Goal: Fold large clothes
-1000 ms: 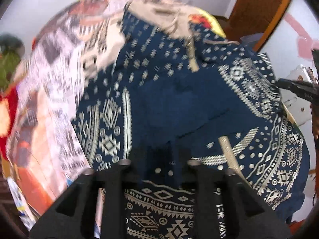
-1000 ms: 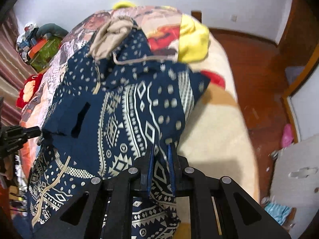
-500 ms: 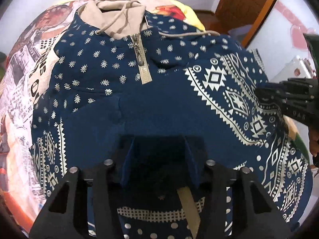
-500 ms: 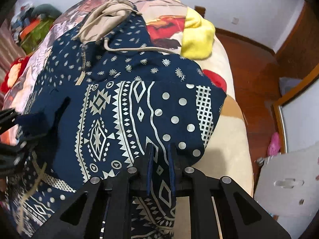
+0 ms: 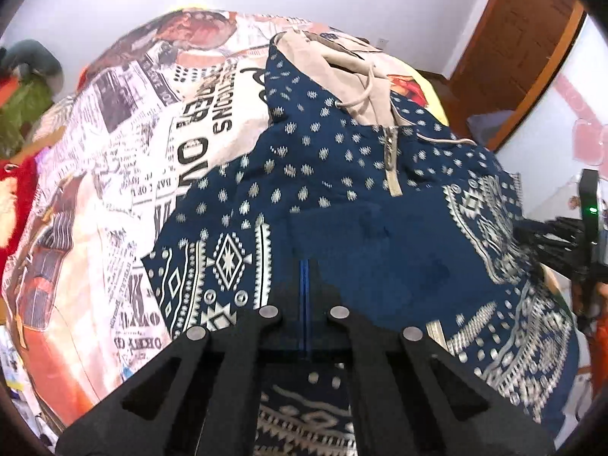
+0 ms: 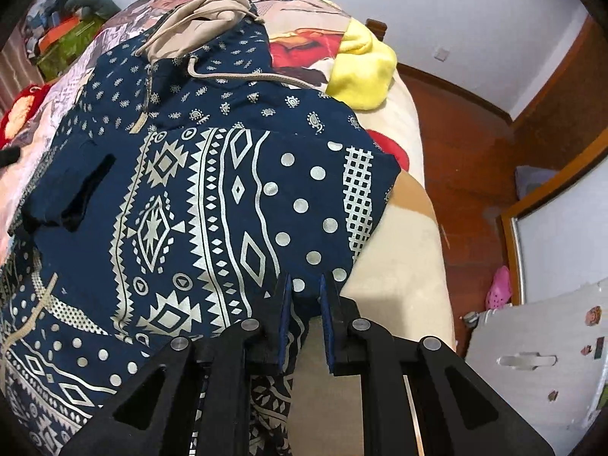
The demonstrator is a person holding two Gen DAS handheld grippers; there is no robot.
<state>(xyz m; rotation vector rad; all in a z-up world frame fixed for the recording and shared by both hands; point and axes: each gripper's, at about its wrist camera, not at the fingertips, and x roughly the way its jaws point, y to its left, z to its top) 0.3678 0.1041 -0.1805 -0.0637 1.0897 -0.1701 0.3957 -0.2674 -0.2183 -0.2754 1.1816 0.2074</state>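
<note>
A navy hoodie [image 5: 342, 174] with silver tribal print and a beige hood [image 5: 342, 60] lies on the bed, one sleeve folded across its chest. It fills the right wrist view [image 6: 212, 197] too. My left gripper [image 5: 305, 266] is shut, its pads pressed together over the hoodie's plain navy part, with no cloth visible between them. My right gripper [image 6: 306, 296] is slightly open at the hoodie's right edge, with a fold of navy cloth between its fingers. The right gripper also shows at the right edge of the left wrist view [image 5: 551, 235].
The bed carries a newspaper-print blanket [image 5: 152, 152] and a yellow cloth [image 6: 361, 72] near the hood. Red and green soft things [image 5: 19, 144] lie to the left. A wooden floor [image 6: 467, 152], a door frame and a pink shoe [image 6: 497, 288] are to the right.
My left gripper has shut and shifted left over the hoodie. My right gripper's fingers have parted a little; the sleeve now lies flatter across the chest.
</note>
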